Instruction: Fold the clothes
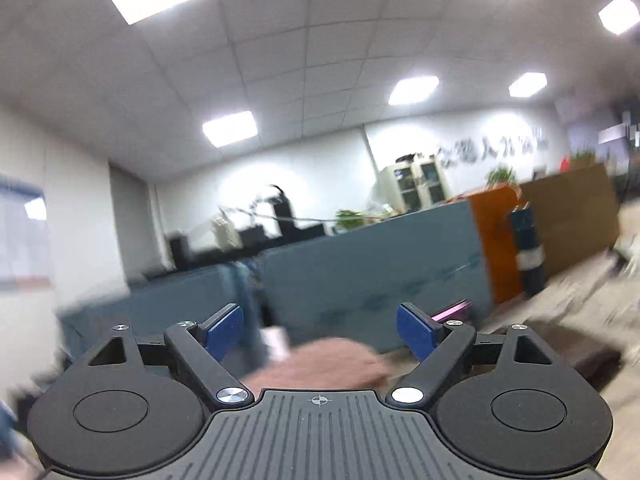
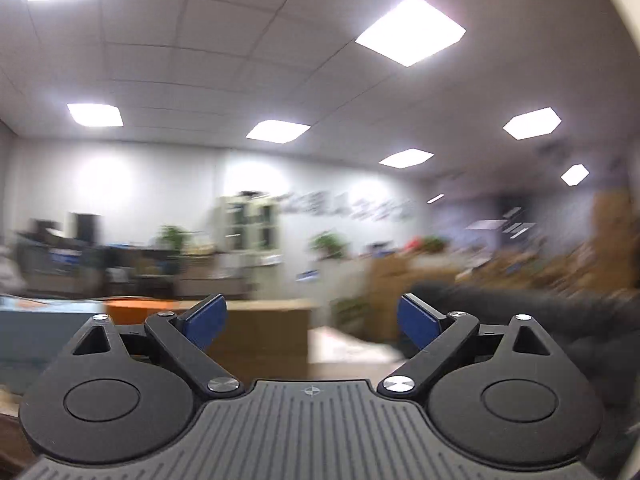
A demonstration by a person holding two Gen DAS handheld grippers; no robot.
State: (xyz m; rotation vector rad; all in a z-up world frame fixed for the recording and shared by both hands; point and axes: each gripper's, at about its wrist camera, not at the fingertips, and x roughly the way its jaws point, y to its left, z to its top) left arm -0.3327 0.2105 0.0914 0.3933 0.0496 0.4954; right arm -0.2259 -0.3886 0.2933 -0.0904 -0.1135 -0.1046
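Left hand-held gripper (image 1: 320, 330) spread wide and empty, aimed up at the blue partition (image 1: 372, 264), blurred pink cloth (image 1: 320, 364) low between its fingers, right hand-held gripper (image 2: 312, 320) also wide, empty.

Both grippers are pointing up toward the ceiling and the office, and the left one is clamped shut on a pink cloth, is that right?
Not quite. The left gripper is open, its blue pads wide apart and holding nothing; the left wrist view shows a blurred pinkish cloth only low behind the gap. The rest stands: both grippers, including the right gripper, face the office and its ceiling.
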